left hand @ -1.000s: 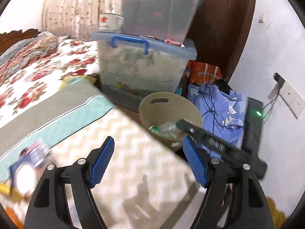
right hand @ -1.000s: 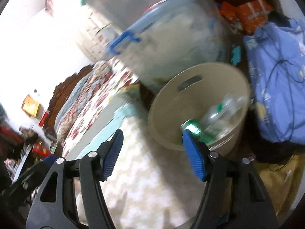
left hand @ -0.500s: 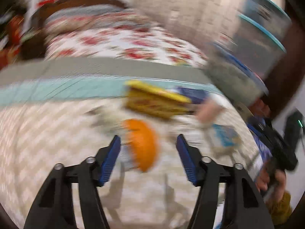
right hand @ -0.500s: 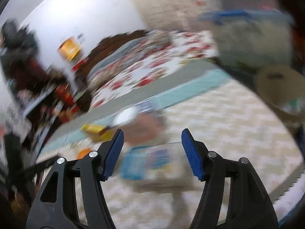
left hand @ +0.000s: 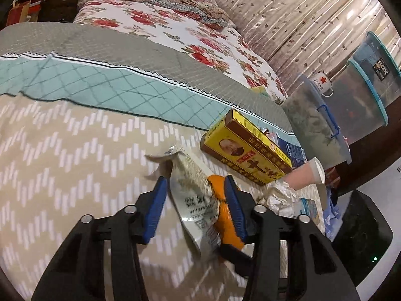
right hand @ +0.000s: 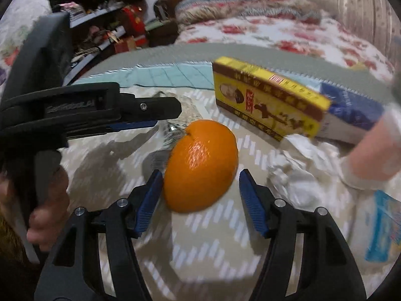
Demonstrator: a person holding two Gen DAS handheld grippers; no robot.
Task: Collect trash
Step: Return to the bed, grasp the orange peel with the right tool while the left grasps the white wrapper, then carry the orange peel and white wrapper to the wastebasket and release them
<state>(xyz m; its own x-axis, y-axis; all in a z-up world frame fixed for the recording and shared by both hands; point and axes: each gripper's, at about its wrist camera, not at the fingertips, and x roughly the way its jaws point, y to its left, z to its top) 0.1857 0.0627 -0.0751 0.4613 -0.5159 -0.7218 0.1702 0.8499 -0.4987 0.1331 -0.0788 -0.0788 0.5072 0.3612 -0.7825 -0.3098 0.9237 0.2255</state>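
My left gripper [left hand: 195, 202] is spread, its blue pads to either side of one crinkled white snack wrapper [left hand: 194, 195] lying on the bed's chevron-patterned bedspread [left hand: 62, 155]; the wrapper sits between the pads and carries dark print too blurred for me to read. My right gripper [right hand: 200, 198] is also spread, one orange peel [right hand: 200, 165] sitting between its pads, close to the left pad, with a gap to the right pad. The peel lies just beside the wrapper, touching it. To the right is one crumpled white tissue [left hand: 278, 198] and, beside it, one pinkish paper cup [left hand: 305, 173] on its side. At the far right edge is one light-blue packet [right hand: 383, 225]. Farther on lies one yellow and brown box [left hand: 245, 148] with a portrait and Chinese characters, and one blue and white box [right hand: 351, 115] behind it. Beyond the bed stand two clear storage bins [left hand: 318, 123], one labelled "BOX", with one white mug [left hand: 322, 85] bearing a red star.
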